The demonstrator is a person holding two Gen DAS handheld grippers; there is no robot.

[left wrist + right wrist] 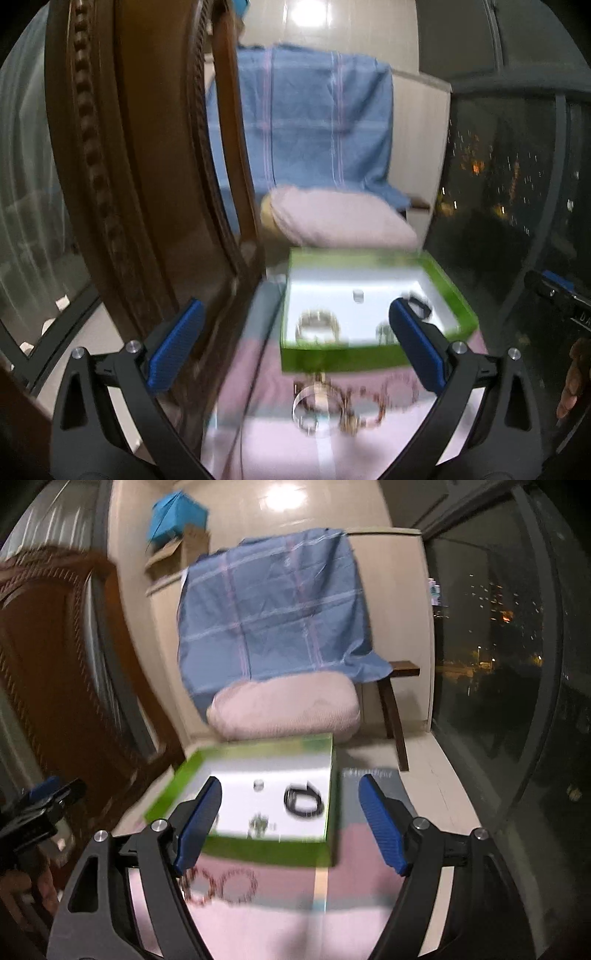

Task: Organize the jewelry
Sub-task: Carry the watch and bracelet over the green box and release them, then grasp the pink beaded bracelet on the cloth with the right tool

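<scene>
The left gripper (295, 347) has black arms with shiny round bolts and flat blue pads (173, 347) that look bumpy. Its jaws are spread wide and hold nothing. Between them, low down, a pile of bracelets (351, 406) lies on a soft pink cloth (280, 454). One is a plain silver ring shape and others are round loops of small reddish beads. They are blurry, so the small parts are hard to tell.

Just past the bracelets sits a green box (332, 360) with low walls and a smooth white floor inside. In it are a gold bangle (317, 325), a small silver ring (357, 295) and a black band (419, 304) near the right wall.

The right gripper (290, 825) looks the same, and its jaws are also spread wide and empty. It hangs above the near edge of the green box (266, 849), tipped down a little. The black band (303, 803) shows as a bent loop on the white floor. The bead loops (225, 886) lie on the pink cloth (280, 923) just before the box.

Behind the box is a puffy pink pillow (284, 709). A blue checked cloth (273, 609) hangs over something behind it. A dark carved wood frame (122, 166) stands to the left.
</scene>
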